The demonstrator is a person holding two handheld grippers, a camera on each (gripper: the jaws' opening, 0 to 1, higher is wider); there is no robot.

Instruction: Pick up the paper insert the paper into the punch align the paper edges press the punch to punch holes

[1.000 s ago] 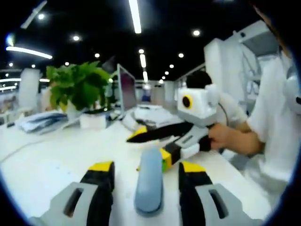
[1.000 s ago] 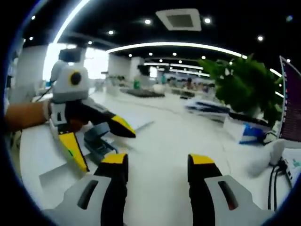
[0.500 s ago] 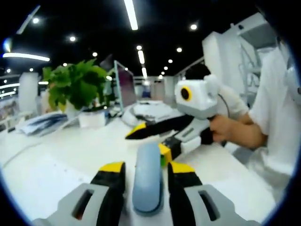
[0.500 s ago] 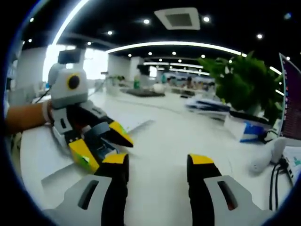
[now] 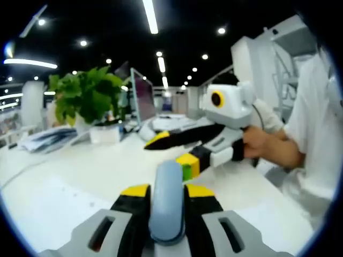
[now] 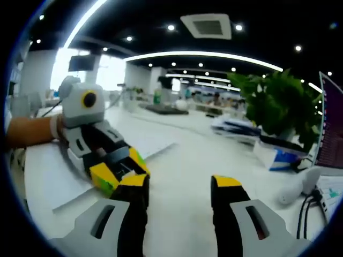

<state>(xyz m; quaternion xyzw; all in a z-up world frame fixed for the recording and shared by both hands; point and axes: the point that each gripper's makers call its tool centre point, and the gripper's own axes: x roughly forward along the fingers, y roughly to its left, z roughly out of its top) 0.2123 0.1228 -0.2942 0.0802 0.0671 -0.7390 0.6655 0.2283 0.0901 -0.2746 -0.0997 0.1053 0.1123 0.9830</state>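
Two yellow-tipped jaws of the left gripper (image 5: 163, 190) are closing tight on the blue-grey handle of the punch (image 5: 167, 201) at the bottom centre of the left gripper view, one jaw pressing each side of it. The handle's long axis is running straight away from the camera, its rounded end pointing up toward the middle of the frame. In the right gripper view, that same left gripper (image 6: 115, 171) is sitting at lower left, clamped on the punch, which is mostly hidden there, over a white sheet of paper (image 6: 51, 179) lying flat on the white table (image 6: 203, 155). The right gripper (image 6: 177, 184) is holding its jaws wide apart, gripping nothing, above bare table at bottom centre.
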